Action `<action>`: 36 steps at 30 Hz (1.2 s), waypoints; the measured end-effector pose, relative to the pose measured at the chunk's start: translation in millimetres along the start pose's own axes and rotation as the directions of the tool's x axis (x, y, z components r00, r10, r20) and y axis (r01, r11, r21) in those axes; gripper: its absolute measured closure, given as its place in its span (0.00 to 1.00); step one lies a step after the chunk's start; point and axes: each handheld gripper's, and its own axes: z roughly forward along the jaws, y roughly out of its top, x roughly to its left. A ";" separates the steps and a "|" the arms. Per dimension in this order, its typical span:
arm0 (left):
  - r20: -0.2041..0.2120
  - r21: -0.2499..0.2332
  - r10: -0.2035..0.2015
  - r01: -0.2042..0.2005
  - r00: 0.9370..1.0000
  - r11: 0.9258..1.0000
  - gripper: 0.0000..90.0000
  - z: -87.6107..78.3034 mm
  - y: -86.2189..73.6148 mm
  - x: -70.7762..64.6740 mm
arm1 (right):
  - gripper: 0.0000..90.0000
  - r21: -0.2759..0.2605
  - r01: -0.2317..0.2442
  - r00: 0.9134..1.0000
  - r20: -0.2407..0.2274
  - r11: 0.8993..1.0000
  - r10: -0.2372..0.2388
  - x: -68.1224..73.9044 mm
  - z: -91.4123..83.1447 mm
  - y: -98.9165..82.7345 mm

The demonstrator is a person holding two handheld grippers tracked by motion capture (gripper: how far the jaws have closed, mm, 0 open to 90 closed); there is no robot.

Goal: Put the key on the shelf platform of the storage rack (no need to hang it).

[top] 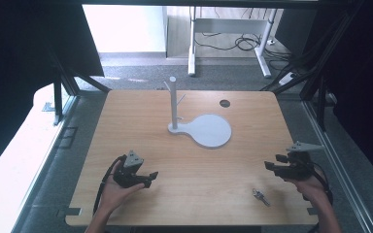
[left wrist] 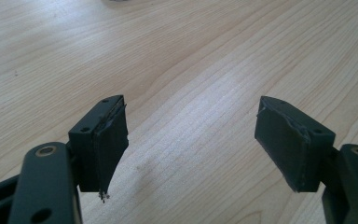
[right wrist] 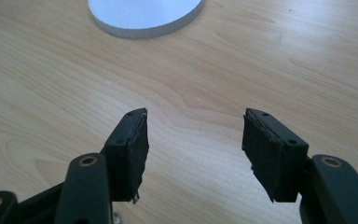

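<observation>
Lying flat near the right gripper (top: pixel 278 164): small metal key (top: pixel 261 196).

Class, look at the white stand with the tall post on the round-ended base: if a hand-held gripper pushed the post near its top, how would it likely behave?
The white stand would probably tip rather than slide, since its post is tall and thin. The flat base spreads to one side only, so it likely resists tipping that way best. It looks light.

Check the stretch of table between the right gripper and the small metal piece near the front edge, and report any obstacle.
Nothing visible stands between them. The small metal piece lies alone on bare table, left of and nearer the front edge than the right gripper, whose jaws are open and empty. The white stand sits well behind.
</observation>
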 end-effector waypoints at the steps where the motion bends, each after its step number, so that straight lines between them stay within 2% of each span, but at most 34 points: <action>1: 0.000 -0.001 -0.001 0.001 1.000 1.000 0.29 -0.1 0.0 0.0 | 0.46 0.006 0.002 1.000 0.000 1.000 -0.002 1.1 -0.7 0.8; 4: 0.002 -0.003 -0.004 0.004 1.000 1.000 0.28 -0.6 0.0 0.2 | 0.48 0.029 0.011 1.000 0.002 1.000 -0.011 5.7 -2.9 4.0; 5: -0.001 -0.004 -0.006 0.006 1.000 1.000 0.28 -1.2 0.0 0.9 | 0.49 0.060 0.049 0.999 0.002 0.997 -0.050 10.5 -3.2 6.0; 8: -0.002 -0.005 -0.008 0.008 1.000 1.000 0.28 -2.1 -0.1 1.5 | 0.50 0.088 0.064 0.998 -0.010 0.994 -0.063 14.6 -3.0 7.6; 11: -0.003 -0.010 -0.014 0.014 1.000 1.000 0.28 -2.6 -0.1 1.9 | 0.51 0.139 0.104 0.994 -0.041 0.985 -0.099 23.8 -2.2 11.4; 21: 0.006 -0.016 0.003 -0.002 1.000 1.000 0.28 -3.4 0.7 -0.5 | 0.56 0.183 0.134 0.991 -0.049 0.974 -0.127 33.6 3.4 14.0; 23: 0.010 -0.018 -0.003 0.003 1.000 1.000 0.28 -3.9 0.6 0.2 | 0.58 0.203 0.139 0.990 -0.055 0.969 -0.130 35.2 5.2 14.0; 24: 0.012 -0.022 -0.009 0.009 1.000 1.000 0.28 -5.1 0.7 0.4 | 0.60 0.227 0.147 0.989 -0.057 0.963 -0.138 36.5 7.5 13.6; 28: 0.019 -0.028 -0.007 0.007 1.000 1.000 0.28 -6.4 0.8 0.5 | 0.62 0.272 0.153 0.988 -0.064 0.950 -0.141 40.7 12.0 12.1; 29: 0.019 -0.028 -0.007 0.007 1.000 1.000 0.28 -6.4 0.8 0.5 | 0.62 0.272 0.153 0.988 -0.064 0.950 -0.141 40.7 12.0 12.1; 30: 0.020 -0.028 -0.007 0.008 1.000 1.000 0.28 -5.8 0.5 0.4 | 0.63 0.296 0.159 0.987 -0.075 0.942 -0.143 44.2 15.4 11.2; 36: 0.022 -0.030 -0.009 0.010 1.000 1.000 0.28 -6.4 0.3 0.8 | 0.68 0.352 0.175 0.984 -0.087 0.919 -0.154 50.4 26.8 7.7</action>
